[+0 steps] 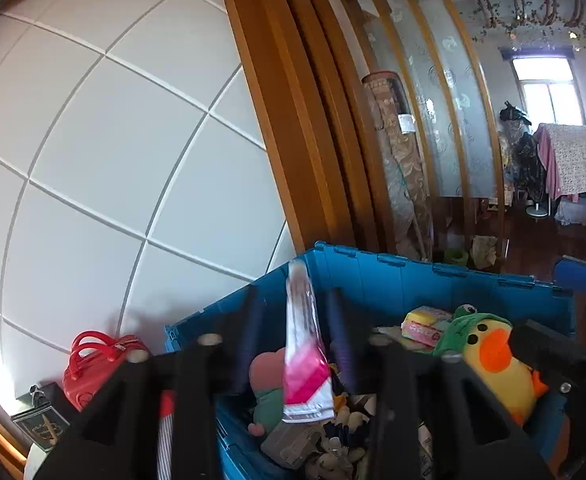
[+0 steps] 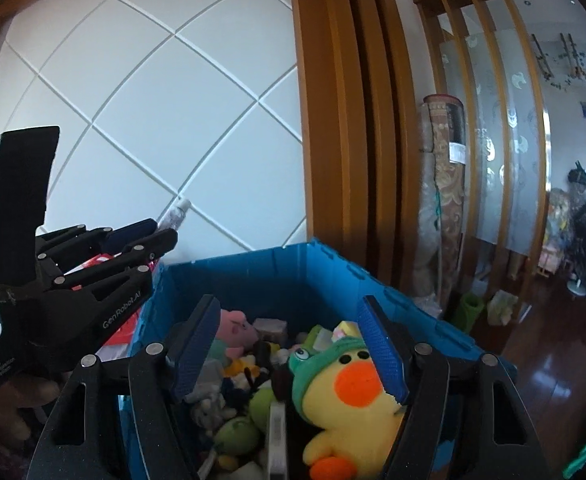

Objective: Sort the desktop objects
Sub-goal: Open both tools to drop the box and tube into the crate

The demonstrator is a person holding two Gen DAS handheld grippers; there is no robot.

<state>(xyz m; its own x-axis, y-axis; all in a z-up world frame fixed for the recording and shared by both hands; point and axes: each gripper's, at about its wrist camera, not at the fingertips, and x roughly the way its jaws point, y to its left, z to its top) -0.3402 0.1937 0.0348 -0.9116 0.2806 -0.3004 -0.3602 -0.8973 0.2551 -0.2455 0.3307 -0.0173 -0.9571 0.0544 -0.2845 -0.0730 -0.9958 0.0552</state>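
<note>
Grippers both hang over a blue crate (image 1: 413, 280) packed with soft toys and small items. Left gripper (image 1: 293, 312): jaws stand apart, and a slim clear packet with a pink and white end (image 1: 305, 360) sits upright between the fingers; whether either pad touches it cannot be told from these views. From the right wrist view the same gripper (image 2: 167, 230) points over the crate's left rim, the packet's tip poking out beyond the fingertips. Right gripper (image 2: 289, 344): jaws wide apart, with a yellow duck plush in a green frog hood (image 2: 353, 396) lying in the crate between the blue-padded fingers, its right flank against the right pad (image 2: 385, 352) and clear of the left one. A pink pig plush (image 2: 237, 330) lies further back in the crate. Outside the crate, to its left, stands a red bag (image 1: 93, 360).
</note>
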